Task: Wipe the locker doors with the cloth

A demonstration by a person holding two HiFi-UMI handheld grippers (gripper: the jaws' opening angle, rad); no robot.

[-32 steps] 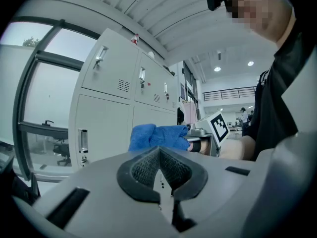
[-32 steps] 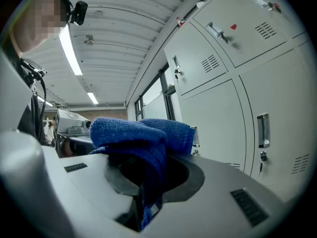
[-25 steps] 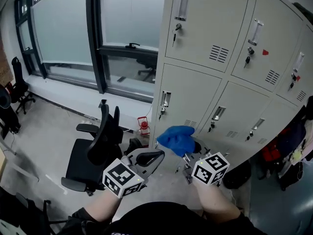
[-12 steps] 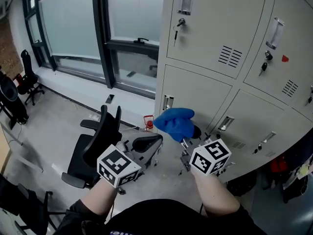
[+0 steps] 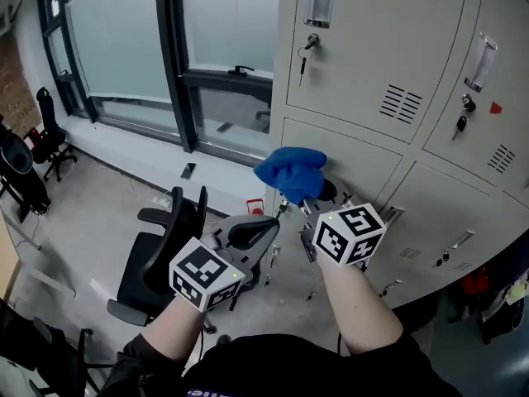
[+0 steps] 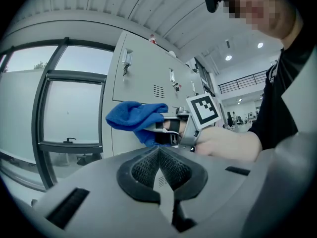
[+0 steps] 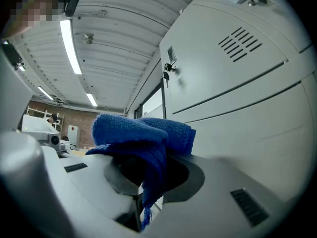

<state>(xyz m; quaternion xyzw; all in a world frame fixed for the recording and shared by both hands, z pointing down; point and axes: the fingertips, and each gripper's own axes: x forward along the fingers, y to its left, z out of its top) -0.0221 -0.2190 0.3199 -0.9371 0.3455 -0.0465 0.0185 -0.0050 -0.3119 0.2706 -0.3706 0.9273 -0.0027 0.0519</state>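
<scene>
Left tongs: pale grey moulded shell, smooth and rounded. Two black ribbed pads sit in a dark oval recess, with narrow black slots in the shell on either side. Right tongs: same grey shell, dark cupped seats, one slotted mark on its flank. Left cube and right cube: white, with black square-patterned markers on each visible face. Bare metal brackets show under the right cube. Person wears a black top with black sleeves that stop short of the wrists
</scene>
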